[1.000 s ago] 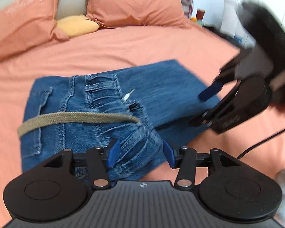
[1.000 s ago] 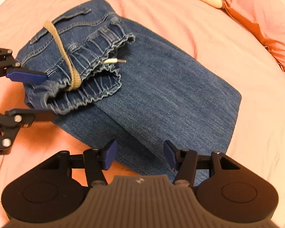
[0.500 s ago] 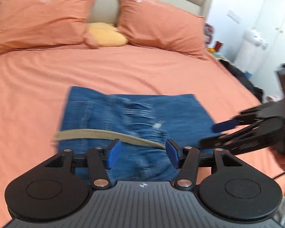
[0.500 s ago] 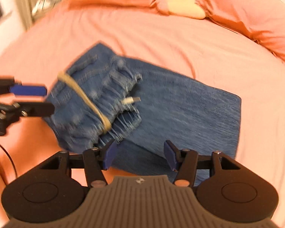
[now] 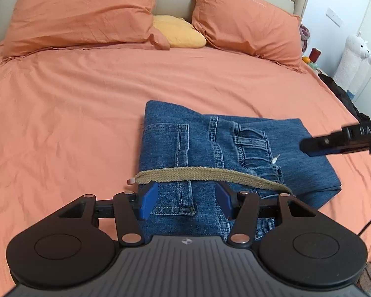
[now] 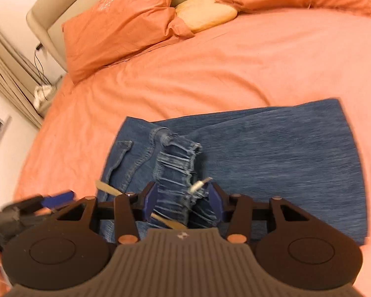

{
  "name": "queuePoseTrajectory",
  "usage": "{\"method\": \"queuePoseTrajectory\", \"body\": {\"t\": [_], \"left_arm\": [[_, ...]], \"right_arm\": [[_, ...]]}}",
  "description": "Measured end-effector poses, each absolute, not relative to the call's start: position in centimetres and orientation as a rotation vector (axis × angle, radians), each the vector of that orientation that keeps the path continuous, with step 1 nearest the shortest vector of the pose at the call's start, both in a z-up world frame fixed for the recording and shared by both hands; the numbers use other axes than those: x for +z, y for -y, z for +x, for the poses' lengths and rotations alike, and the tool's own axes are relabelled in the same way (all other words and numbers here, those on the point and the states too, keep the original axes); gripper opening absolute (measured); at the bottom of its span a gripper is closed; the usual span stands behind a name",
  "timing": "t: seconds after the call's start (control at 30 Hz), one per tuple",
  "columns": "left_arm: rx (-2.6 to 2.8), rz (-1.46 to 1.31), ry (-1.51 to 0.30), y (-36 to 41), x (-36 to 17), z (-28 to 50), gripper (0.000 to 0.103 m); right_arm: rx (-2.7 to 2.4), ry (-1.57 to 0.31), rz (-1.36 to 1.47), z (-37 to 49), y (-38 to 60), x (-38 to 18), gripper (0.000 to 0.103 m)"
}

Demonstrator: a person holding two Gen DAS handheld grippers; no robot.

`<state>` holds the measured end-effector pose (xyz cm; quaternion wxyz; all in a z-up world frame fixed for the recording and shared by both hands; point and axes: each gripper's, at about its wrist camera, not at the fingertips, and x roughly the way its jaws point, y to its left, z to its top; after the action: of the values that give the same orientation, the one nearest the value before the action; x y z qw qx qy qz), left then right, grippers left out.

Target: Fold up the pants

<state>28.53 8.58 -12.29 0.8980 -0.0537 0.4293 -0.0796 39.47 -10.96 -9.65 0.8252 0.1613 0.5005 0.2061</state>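
Pants (image 5: 235, 153) btwn both grippers' fingers (image 5: 148, 199)

Folded pants (image 5: 235, 148) lie on the bed (image 5: 86, 104) at lower centre-right of the left wrist frame, a drawstring (image 5: 210, 174) across their near part, two pillows (image 5: 81, 12) at top with a cushion (image 5: 178, 33) between them.

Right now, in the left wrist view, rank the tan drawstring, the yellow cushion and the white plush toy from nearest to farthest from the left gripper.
1. Tan drawstring: lies across the jeans, just ahead of the left gripper.
2. Yellow cushion: far end of the bed, between the two orange pillows.
3. White plush toy: off the bed, far right by the wall; close to the cushion in distance, so this order is tentative.
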Motion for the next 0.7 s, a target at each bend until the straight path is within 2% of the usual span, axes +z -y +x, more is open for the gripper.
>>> {"method": "queuePoseTrajectory", "body": {"t": [0.17, 0.3, 0.4, 0.47, 0.57, 0.63, 0.7], "left_arm": [[-0.196, -0.113, -0.897, -8.5, -13.3, 29.5, 0.061], [-0.229, -0.109, -0.889, -8.1, -13.2, 29.9, 0.061], [-0.248, -0.087, -0.892, -7.8, -13.3, 30.3, 0.061], [-0.247, -0.074, -0.899, -7.6, -13.4, 30.7, 0.061], [-0.232, -0.067, -0.902, -7.7, -13.4, 30.9, 0.061], [-0.228, -0.071, -0.897, -7.8, -13.1, 31.0, 0.06], [-0.233, -0.074, -0.887, -7.8, -12.6, 30.9, 0.057]], "right_arm": [[0.432, -1.088, 0.369, 41.7, 9.0, -11.9, 0.045], [0.407, -1.133, 0.407, 44.1, 8.0, -14.9, 0.057], [0.425, -1.168, 0.448, 45.5, 7.4, -17.2, 0.057], [0.448, -1.175, 0.493, 45.9, 7.1, -18.2, 0.051], [0.469, -1.115, 0.451, 45.5, 6.4, -17.3, 0.025], [0.501, -1.072, 0.389, 44.8, 5.9, -15.4, 0.018], [0.541, -1.043, 0.398, 43.9, 6.1, -13.1, 0.016]]}}
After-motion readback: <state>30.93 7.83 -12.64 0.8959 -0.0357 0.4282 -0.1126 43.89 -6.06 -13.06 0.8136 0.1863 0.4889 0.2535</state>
